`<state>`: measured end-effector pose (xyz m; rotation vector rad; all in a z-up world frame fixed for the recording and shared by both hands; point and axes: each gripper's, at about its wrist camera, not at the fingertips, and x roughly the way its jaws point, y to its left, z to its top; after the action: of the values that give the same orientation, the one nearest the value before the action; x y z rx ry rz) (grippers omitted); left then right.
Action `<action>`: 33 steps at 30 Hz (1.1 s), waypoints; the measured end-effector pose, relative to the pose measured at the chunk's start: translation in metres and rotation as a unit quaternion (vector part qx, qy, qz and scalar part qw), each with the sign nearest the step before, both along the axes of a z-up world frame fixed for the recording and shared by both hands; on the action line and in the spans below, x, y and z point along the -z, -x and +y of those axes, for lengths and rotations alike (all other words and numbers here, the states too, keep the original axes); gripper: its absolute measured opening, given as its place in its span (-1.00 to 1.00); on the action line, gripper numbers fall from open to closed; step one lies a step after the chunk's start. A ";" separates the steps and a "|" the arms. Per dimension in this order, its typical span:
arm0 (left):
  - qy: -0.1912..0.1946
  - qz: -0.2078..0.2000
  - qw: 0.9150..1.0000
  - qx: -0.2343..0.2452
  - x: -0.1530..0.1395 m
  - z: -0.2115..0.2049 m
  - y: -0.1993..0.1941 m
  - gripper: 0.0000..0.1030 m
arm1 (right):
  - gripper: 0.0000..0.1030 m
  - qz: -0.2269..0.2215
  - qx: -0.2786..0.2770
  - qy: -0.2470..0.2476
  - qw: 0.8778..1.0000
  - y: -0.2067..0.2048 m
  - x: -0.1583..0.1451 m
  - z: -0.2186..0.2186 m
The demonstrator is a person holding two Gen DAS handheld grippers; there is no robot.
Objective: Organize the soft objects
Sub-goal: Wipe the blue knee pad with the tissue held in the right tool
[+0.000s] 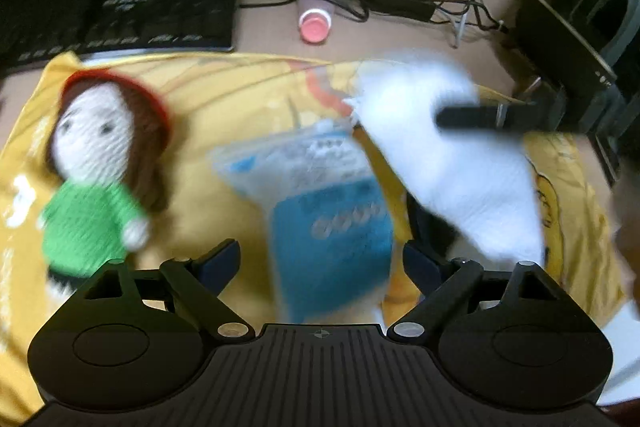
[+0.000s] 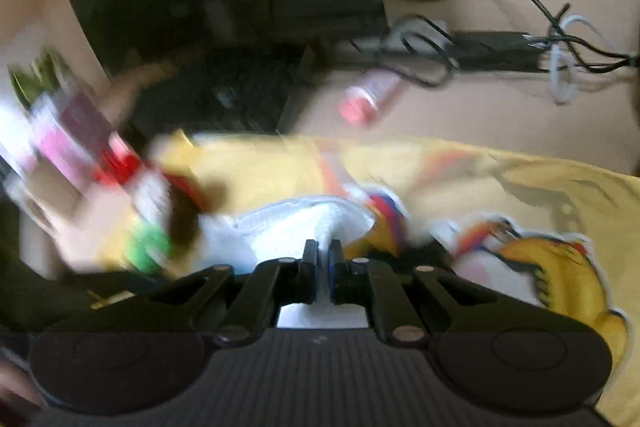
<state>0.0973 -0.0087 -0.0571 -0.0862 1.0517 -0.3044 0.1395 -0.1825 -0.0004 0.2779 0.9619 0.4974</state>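
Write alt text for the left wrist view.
The open left gripper hovers over a blue-and-white packet on a yellow printed cloth. A knitted doll in green lies left; the right gripper lifts a white cloth at right.

Print on blue packet between my open left fingers: smeared, unreadable. White cloth edges blurred; my right gripper hides its pinched part. Knitted doll lower body cut off by my left gripper.
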 end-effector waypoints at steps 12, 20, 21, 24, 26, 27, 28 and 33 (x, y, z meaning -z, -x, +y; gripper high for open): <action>-0.046 -0.005 0.999 0.012 0.003 -0.012 -0.004 0.51 | -0.85 -0.014 -0.072 0.079 0.994 -0.009 0.032 0.031; -0.059 0.000 0.998 -0.001 0.000 -0.014 0.000 0.54 | 0.04 0.071 -0.077 -0.051 0.993 -0.002 0.037 0.007; -0.061 0.003 0.998 -0.003 0.000 -0.014 0.001 0.54 | 0.02 0.067 -0.082 -0.037 0.994 0.000 0.040 0.012; -0.075 0.002 0.997 -0.002 -0.001 -0.017 0.004 0.58 | -0.40 0.059 -0.104 -0.031 0.992 0.002 0.050 0.015; -0.082 -0.005 0.997 -0.005 -0.002 -0.020 0.007 0.67 | -0.86 0.046 -0.121 -0.052 0.990 0.004 0.047 0.010; -0.085 -0.008 0.996 -0.005 -0.003 -0.021 0.010 0.68 | -0.87 0.031 -0.122 -0.048 0.991 0.004 0.045 0.008; -0.087 -0.010 0.996 -0.004 -0.003 -0.023 0.012 0.68 | -0.90 0.015 -0.120 -0.036 0.992 0.005 0.041 0.005; -0.080 -0.017 0.996 0.021 -0.007 -0.021 0.019 0.71 | -0.90 0.019 -0.078 -0.063 0.995 -0.002 0.022 -0.011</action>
<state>0.0779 -0.0296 -0.0503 0.0855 1.0425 -0.2572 0.1412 -0.1931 -0.0224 0.3286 0.9948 0.6991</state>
